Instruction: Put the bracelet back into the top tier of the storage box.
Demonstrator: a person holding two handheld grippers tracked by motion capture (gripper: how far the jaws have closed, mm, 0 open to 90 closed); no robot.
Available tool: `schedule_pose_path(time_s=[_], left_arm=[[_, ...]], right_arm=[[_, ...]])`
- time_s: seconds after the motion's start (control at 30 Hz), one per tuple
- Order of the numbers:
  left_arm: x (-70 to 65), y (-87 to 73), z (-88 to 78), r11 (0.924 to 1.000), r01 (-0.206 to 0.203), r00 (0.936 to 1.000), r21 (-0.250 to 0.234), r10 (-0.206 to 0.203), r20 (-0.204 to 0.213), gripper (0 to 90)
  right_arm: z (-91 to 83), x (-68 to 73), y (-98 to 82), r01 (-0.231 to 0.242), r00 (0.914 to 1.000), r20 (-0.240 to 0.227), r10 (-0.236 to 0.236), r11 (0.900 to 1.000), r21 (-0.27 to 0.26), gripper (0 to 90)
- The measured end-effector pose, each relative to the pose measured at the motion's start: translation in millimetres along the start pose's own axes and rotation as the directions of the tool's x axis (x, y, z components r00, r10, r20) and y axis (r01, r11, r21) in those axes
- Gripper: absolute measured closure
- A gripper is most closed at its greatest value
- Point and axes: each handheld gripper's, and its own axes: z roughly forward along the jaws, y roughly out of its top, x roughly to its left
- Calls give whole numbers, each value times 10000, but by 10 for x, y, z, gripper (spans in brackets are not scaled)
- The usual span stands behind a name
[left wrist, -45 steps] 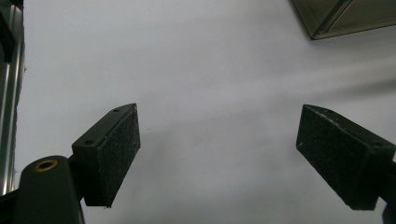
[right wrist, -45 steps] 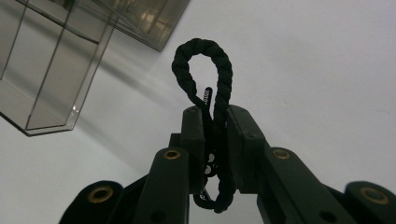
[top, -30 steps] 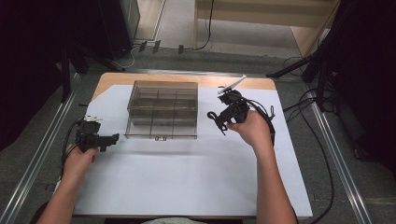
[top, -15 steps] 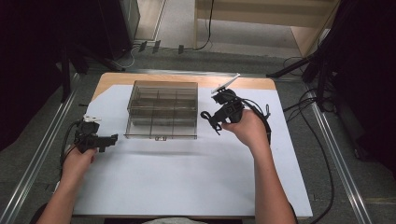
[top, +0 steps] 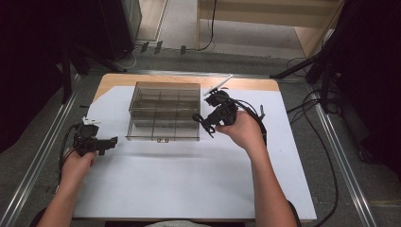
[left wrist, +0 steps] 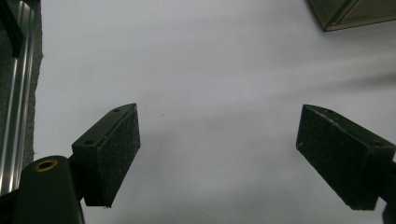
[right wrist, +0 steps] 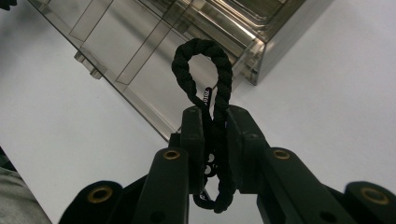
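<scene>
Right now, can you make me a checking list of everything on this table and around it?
Surface: white sheet over a wooden table, bare at the front.
Job's things: black braided hair tie, pinched in a loop; clear lidded compartment box, closed, latch at its front edge.
Clutter: nothing seen.
Grippers: left gripper open, resting at the sheet's left edge with nothing between its jaws; right gripper shut on the hair tie, beside the box's right side.
Cables: one trails from each gripper; more lie on the floor at right.
Surroundings: grey floor, metal rails either side, wooden furniture behind.
</scene>
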Motion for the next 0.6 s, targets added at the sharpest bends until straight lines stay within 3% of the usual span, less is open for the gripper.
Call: schedule_pose_path(time_s=[0.37,0.6], left_arm=[[-3,0,0,10000,-14,10000,8,14,-6,148],[-40,49,41,9999,-134,9999,-42,134,106,149]], right_arm=[[91,58,53,241,9996,-112,-241,9997,22,788],[163,103,76,355,9993,81,-357,9992,189,788]])
